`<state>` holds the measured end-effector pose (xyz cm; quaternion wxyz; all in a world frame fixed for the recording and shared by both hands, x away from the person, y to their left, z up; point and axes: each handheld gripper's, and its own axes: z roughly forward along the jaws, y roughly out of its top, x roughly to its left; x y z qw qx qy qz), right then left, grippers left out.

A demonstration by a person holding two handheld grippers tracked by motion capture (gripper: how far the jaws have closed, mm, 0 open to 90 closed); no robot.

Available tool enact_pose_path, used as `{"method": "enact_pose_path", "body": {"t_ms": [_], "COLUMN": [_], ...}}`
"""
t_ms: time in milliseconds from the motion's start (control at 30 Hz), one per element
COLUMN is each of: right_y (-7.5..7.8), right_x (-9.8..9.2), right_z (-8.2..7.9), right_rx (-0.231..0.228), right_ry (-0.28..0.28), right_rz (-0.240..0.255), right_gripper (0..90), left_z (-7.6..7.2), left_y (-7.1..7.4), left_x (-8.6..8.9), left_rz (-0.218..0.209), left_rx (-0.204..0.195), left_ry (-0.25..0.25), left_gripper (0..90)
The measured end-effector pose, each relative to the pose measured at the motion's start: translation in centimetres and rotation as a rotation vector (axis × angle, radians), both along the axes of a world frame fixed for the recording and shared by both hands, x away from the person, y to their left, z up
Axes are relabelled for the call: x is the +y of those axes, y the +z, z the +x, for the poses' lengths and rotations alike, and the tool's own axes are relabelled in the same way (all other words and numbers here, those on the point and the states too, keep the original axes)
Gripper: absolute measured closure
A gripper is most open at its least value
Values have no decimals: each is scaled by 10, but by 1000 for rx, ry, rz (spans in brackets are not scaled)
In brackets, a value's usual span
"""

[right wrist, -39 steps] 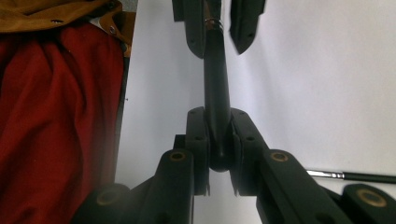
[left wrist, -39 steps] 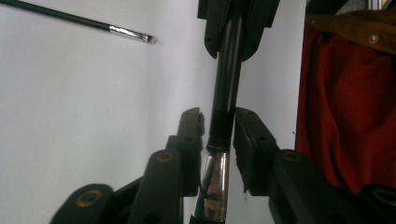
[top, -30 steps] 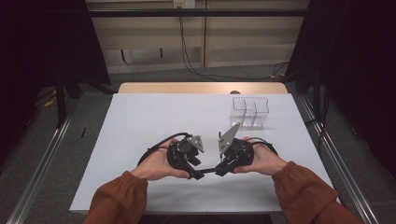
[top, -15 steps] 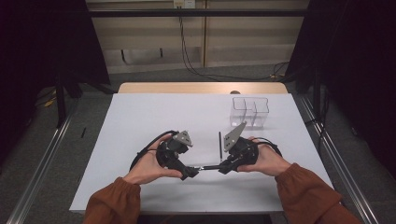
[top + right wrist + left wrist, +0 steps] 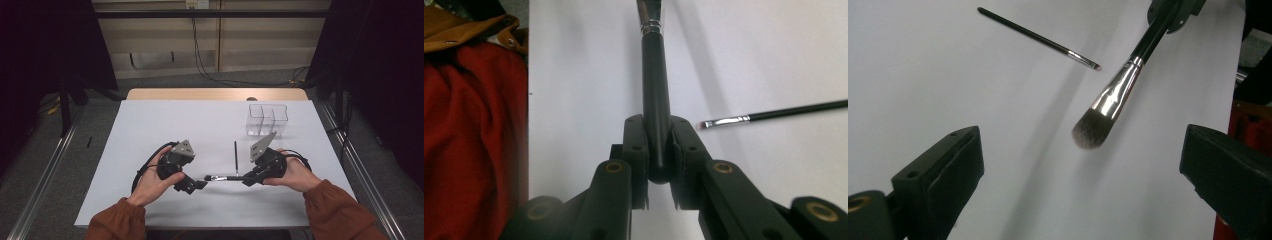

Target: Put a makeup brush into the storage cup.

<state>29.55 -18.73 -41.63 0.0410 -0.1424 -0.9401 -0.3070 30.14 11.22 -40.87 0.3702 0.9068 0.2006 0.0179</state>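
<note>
Right tool [image 5: 659,165] is clamped on the black handle of a thick round-headed makeup brush with a silver ferrule [image 5: 1113,95], holding it level above the white surface [image 5: 150,125], bristles pointing left. Left tool [image 5: 192,184] has just been opening; its jaws now stand wide, the bristle head in front of them and touched by neither pad. So the brush now rests with the right tool alone. A thin black liner brush [image 5: 235,157] lies on the surface just beyond the two tools. A clear plastic compartment organiser [image 5: 267,120] stands at the far right, apparently empty. What seems left is carrying the thick brush there, then fetching the thin one.
</note>
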Motion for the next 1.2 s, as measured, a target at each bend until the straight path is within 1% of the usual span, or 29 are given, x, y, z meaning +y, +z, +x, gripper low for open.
{"method": "enact_pose_path", "body": {"t_ms": [33,67,133,167,200,267,300,333,400,433,467,533,567,600,667,700,733,767,800,867,900,1000,1200], "right_y": [0,0,1,1,0,-2,-3,-4,-6,-6,-6,-6,-6,-6,-8,-10,-11,-12,-14,-16,-17,-19,-23], "right_x": [-2,-4,-8,-10,-12,-15,-16,-18,-21,-22,-24,-26,-26,-27,-27,-27,-27,-27,-27,-28,-28,-28,-30], "right_z": [0,0,0,0,-1,-2,-4,-4,-5,-6,-6,-7,-8,-8,-9,-9,-9,-9,-9,-9,-9,-9,-11], "right_rx": [3,-6,-3,-7,-5,-9,2,-1,4,8,-3,-5,-14,-16,-24,-18,-22,-27,-19,-18,-24,-46,-75], "right_ry": [-9,-11,-26,-36,-43,-52,-58,-59,-75,-80,-88,-101,-107,-113,-122,-127,-131,-137,-139,-149,-150,-170,-217], "right_rz": [2,8,26,32,34,32,34,32,40,43,47,66,71,77,90,95,99,111,124,140,159,188,227], "right_gripper": [802,802,802,802,802,802,802,802,802,802,802,802,802,802,802,802,802,802,802,802,802,802,802], "left_z": [-1,-3,-5,-6,-7,-9,-9,-10,-11,-11,-12,-13,-13,-13,-13,-14,-14,-14,-15,-15,-15,-15,-15], "left_y": [-1,-3,-4,-6,-7,-9,-9,-10,-10,-10,-11,-12,-13,-13,-14,-14,-14,-14,-14,-15,-15,-15,-15], "left_x": [1,3,6,8,9,13,14,15,19,21,22,23,24,24,25,25,25,25,25,24,24,24,25], "left_rz": [-1,0,-3,-12,-18,-22,-20,-22,-26,-41,-50,-46,-46,-54,-53,-53,-53,-55,-56,-53,-53,-51,-62], "left_rx": [-7,-20,-29,-35,-37,-57,-58,-58,-44,-33,-27,-40,-34,-36,-35,-40,-45,-44,-45,-49,-51,-56,-62], "left_ry": [9,20,30,49,54,70,72,76,87,90,98,108,114,118,119,121,120,120,121,125,127,138,144], "left_gripper": [39,39,39,39,39,39,39,39,39,39,40,40,40,40,39,39,39,39,39,39,39,39,39]}}
